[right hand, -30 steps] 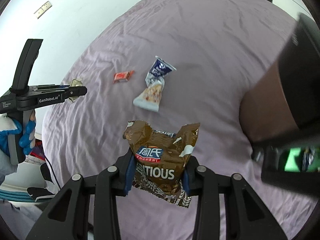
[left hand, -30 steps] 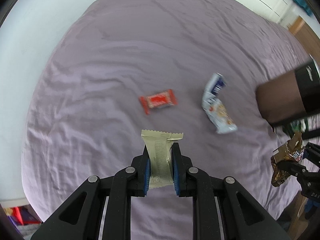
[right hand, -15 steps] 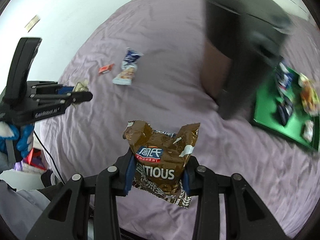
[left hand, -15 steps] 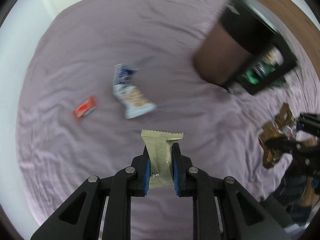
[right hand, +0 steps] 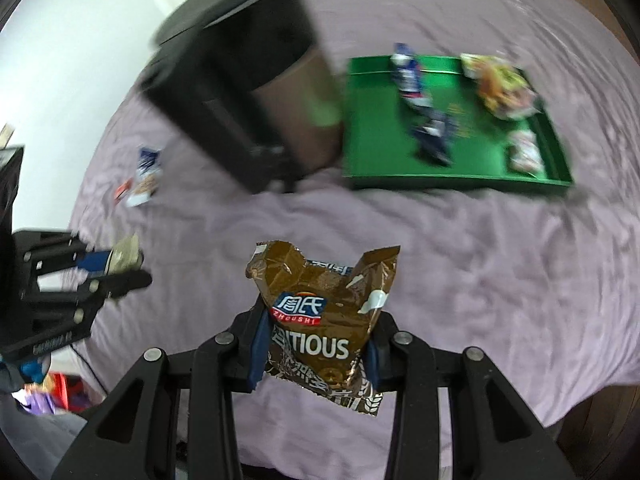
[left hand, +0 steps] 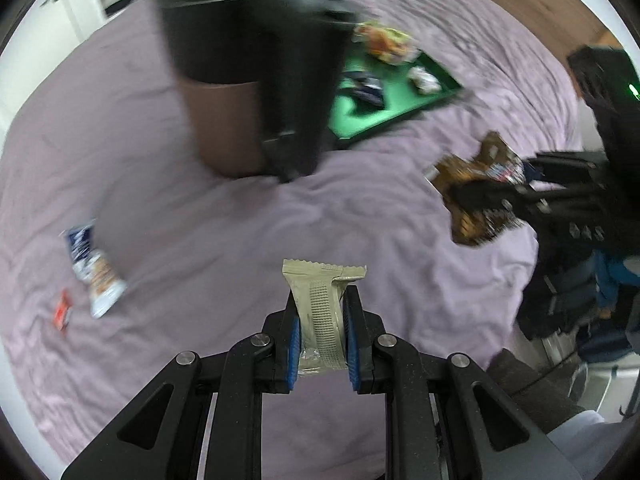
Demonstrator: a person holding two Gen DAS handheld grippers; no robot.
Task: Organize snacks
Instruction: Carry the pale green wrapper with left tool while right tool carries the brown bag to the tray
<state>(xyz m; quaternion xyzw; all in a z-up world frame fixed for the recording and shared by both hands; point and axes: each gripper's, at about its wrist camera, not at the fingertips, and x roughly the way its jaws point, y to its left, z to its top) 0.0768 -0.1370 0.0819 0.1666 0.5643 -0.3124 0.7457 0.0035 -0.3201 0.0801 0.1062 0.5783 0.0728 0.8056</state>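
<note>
My left gripper [left hand: 322,312] is shut on a pale green snack bar [left hand: 320,300], held above the purple bed; it also shows at the left of the right wrist view [right hand: 120,264]. My right gripper [right hand: 314,340] is shut on a brown snack bag [right hand: 324,312], which also shows in the left wrist view [left hand: 476,188]. A green tray [right hand: 376,160] with several snacks lies on the bed ahead, also in the left wrist view [left hand: 360,120]. A blue-white packet [left hand: 94,268] and a small red packet [left hand: 62,312] lie on the bed at left.
A dark box with a brown side [left hand: 248,80] stands on the bed left of the tray, also in the right wrist view [right hand: 248,92]. The purple sheet [left hand: 280,220] is wrinkled. A wooden headboard [left hand: 540,0] runs at the far right.
Both grippers have swung right with their snacks still held. The green tray and dark box have come into fuller view; the loose packets have slid to the left.
</note>
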